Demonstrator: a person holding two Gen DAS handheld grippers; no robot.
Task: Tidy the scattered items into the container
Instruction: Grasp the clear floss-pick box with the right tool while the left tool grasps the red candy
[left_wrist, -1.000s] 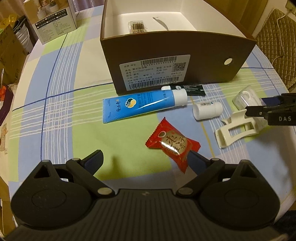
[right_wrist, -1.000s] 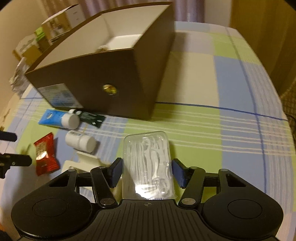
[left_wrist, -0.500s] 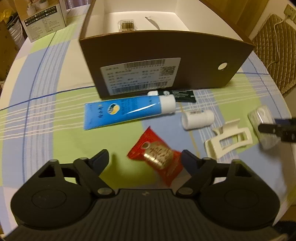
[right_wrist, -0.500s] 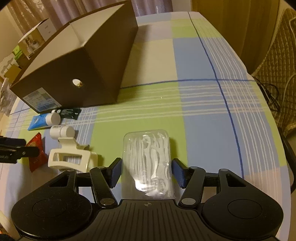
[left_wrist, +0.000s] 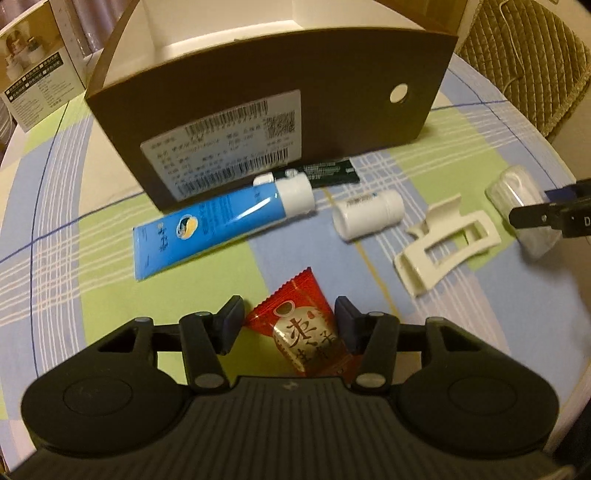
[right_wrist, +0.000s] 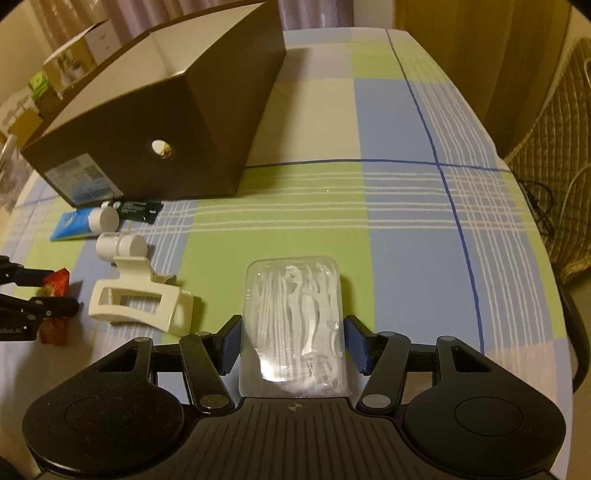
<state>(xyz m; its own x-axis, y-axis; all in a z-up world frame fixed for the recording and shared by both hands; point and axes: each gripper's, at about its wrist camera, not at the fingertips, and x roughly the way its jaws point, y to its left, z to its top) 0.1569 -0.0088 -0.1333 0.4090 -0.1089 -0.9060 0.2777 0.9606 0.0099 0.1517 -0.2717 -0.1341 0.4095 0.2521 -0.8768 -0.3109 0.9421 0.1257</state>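
Left gripper (left_wrist: 289, 325) jaws narrowed around red candy packet (left_wrist: 308, 334), right gripper (right_wrist: 294, 341) straddling clear floss-pick case (right_wrist: 293, 325), grip on either unconfirmed, brown box (right_wrist: 184, 122) nearby on checked tablecloth (right_wrist: 406, 221)

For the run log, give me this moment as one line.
left gripper: open around red candy packet | right gripper: open around floss-pick case | brown box: awaiting both

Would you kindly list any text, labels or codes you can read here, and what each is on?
"D": right gripper, rest cut off.
Large Chinese characters, not legible: red candy wrapper.
Barcodes, QR code, blurred print: white label on the brown box.
Unreadable print: blue tube, dark sachet, white bottle.
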